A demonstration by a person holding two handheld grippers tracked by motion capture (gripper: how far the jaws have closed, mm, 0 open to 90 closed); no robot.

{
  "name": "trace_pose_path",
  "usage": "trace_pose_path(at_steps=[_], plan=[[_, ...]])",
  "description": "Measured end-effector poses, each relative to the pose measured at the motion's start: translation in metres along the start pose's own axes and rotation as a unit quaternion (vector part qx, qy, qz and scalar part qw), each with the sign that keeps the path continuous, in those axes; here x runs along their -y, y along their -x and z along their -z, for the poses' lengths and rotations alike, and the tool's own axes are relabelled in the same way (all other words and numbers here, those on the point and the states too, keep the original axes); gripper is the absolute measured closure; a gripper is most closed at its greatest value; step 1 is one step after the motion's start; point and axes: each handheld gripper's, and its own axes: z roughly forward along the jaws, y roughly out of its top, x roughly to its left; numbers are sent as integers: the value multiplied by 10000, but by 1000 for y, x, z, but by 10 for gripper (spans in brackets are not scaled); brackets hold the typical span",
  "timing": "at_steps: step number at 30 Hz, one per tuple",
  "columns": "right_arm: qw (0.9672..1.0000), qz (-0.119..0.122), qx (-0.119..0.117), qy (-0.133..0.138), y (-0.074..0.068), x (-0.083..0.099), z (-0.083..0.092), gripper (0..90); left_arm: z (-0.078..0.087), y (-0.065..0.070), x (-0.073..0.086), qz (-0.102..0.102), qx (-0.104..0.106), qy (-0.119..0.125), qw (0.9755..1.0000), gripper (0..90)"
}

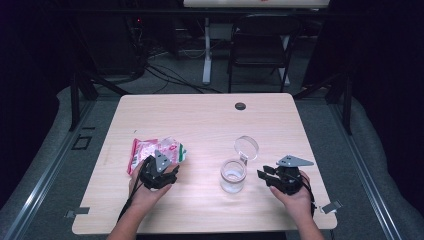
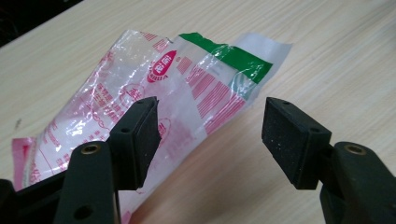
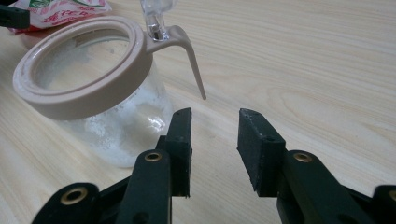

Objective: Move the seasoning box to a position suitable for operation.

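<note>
The person's left forearm comes in over the near edge of the bench [image 1: 200, 107], left of its middle, and the left hand [image 1: 150, 192] holds the left gripper [image 1: 162, 167] low and pointing away toward the far edge. Its jaws stand apart, released, with nothing pressed between the pads. The left jaw hangs over the plastic packet [image 2: 154, 100], a crinkled clear bag printed in red with a green band at one end, which lies flat on the bench toward its left edge, roughly midway between near and far edges.

The right hand [image 1: 295, 197] rests near the right part of the near edge, wrist turned inward so the right gripper [image 1: 265, 176] points across the bench toward the glass jar [image 1: 233, 175]. Its jaws are parted and hold nothing. The jar stands upright just beside them, not touched, its beige collar [image 3: 84, 84] open and its clear lid [image 1: 246, 147] tipped back on the hinge.
</note>
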Motion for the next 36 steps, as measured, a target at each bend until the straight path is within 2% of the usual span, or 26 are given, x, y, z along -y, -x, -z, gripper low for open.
trace_pose_path(at_steps=[4,7,18,26,30,31,36], plan=[[10000,6,45,13,0,3,5,650,-11,5,1,-351,-342,-105,9987,367],[9999,-44,87,29,2,6,11,649,-18,7,1,-471,-455,-142,9978,379],[9996,-135,234,61,5,13,21,647,-33,3,0,-390,-621,-157,9972,383],[9995,-146,277,61,5,15,24,644,-39,0,1,-348,-783,-237,9960,432],[9995,-151,267,63,5,15,23,643,-38,0,1,-356,-838,-197,9956,507],[9995,-149,267,59,5,15,23,643,-38,0,1,-373,-857,-107,9956,533],[9995,-147,264,61,5,15,23,642,-37,-3,1,-288,-785,-43,9965,623]])
